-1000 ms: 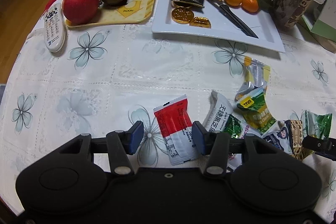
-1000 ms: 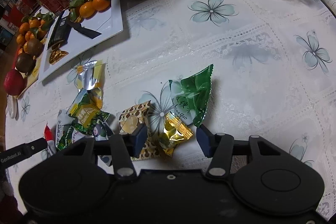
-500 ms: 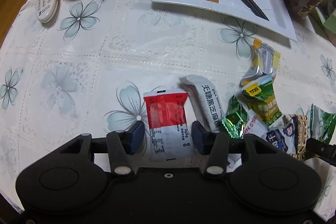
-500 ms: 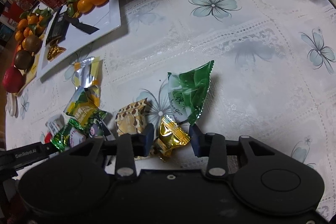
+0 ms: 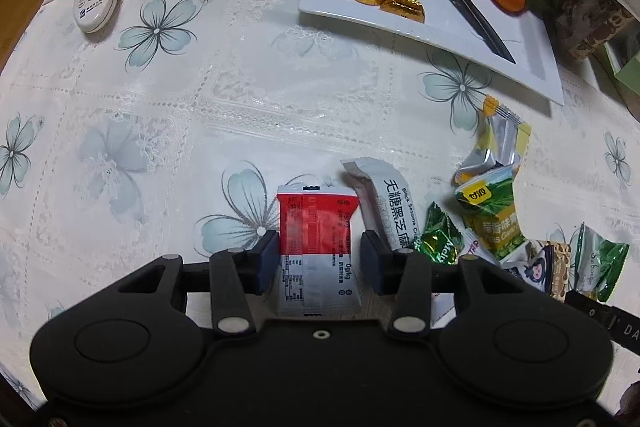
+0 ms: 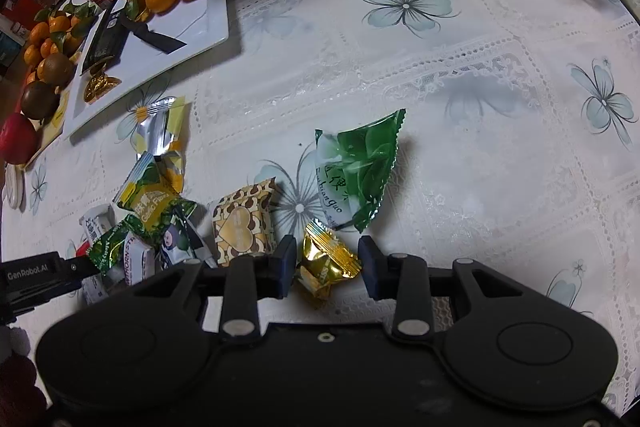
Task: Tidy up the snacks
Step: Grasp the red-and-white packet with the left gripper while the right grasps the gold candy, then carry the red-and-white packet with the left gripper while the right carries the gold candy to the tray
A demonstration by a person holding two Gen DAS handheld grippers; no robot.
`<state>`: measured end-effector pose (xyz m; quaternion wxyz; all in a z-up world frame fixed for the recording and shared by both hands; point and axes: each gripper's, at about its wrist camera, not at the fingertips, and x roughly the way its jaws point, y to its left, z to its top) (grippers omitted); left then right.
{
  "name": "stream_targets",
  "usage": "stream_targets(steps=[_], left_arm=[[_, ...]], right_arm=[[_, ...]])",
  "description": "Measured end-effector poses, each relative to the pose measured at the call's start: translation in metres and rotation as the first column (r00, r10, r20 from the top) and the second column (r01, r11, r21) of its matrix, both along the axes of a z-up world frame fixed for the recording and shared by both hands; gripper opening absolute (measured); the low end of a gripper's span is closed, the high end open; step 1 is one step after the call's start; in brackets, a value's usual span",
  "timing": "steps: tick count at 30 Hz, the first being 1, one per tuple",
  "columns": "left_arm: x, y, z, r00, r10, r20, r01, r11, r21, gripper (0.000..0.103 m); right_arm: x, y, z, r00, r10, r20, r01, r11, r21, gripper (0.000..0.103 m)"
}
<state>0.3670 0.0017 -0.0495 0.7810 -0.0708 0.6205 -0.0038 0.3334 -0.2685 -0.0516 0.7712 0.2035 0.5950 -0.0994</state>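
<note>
My left tool point(image 5: 319, 259) points down at the bench point(image 5: 200, 99), jaws closing around a red and white snack packet point(image 5: 316, 247). The left pad sits against its edge; the right pad shows a sliver of gap. The packet's near end is hidden behind my tool body.

My right tool point(image 6: 327, 262) has narrowed around a gold foil candy point(image 6: 326, 263); both pads look to be at its crinkled edges, though a firm pinch is hard to judge.

Beside the red packet lies a white sesame packet point(image 5: 386, 205), partly cut off by my finger. Further out, a green leaf packet point(image 6: 356, 175), a heart-print snack point(image 6: 244, 223) and a jumbled overlapping pile point(image 6: 148, 219). A white plate point(image 5: 532, 63) sits beyond.
</note>
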Motion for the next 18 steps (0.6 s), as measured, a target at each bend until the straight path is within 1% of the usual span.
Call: stream_targets(steps=[2,5,6,7,8,9,13,18], left_arm=[[0.001,0.0,-0.002,1.0,0.013,0.001,-0.013,1.0,-0.007,0.052],[0.002,-0.003,-0.002,1.0,0.009,0.007,-0.009,1.0,0.01,0.05],[0.001,-0.003,-0.002,1.0,0.012,0.013,-0.012,1.0,0.015,0.044],[0.0,-0.003,-0.001,1.0,0.014,0.017,-0.014,1.0,0.014,0.044],[-0.001,-0.003,-0.001,1.0,0.016,0.015,-0.017,1.0,0.009,0.043],[-0.002,-0.003,0.0,1.0,0.018,0.012,-0.019,1.0,0.003,0.042],[-0.008,-0.005,0.008,1.0,0.014,0.018,-0.014,1.0,0.015,0.042],[-0.026,-0.009,0.023,0.999,-0.03,0.04,0.03,0.999,0.021,0.042]], right_arm=[[0.0,0.0,0.0,1.0,-0.001,-0.004,0.001,1.0,0.001,0.038],[-0.001,0.002,0.002,1.0,0.013,-0.009,-0.013,1.0,-0.008,0.038],[-0.001,0.003,0.002,1.0,0.02,-0.009,-0.02,1.0,-0.013,0.036],[-0.002,0.004,0.003,1.0,0.029,-0.008,-0.03,0.999,-0.012,0.031],[-0.002,0.004,0.004,0.999,0.037,-0.007,-0.037,0.999,-0.008,0.027],[-0.003,0.004,0.006,0.999,0.043,-0.003,-0.043,0.999,-0.004,0.026],[-0.006,0.002,0.021,0.997,0.058,0.041,-0.059,0.998,0.008,0.026],[-0.014,-0.001,0.038,0.994,0.068,0.082,-0.068,0.998,0.002,0.026]])
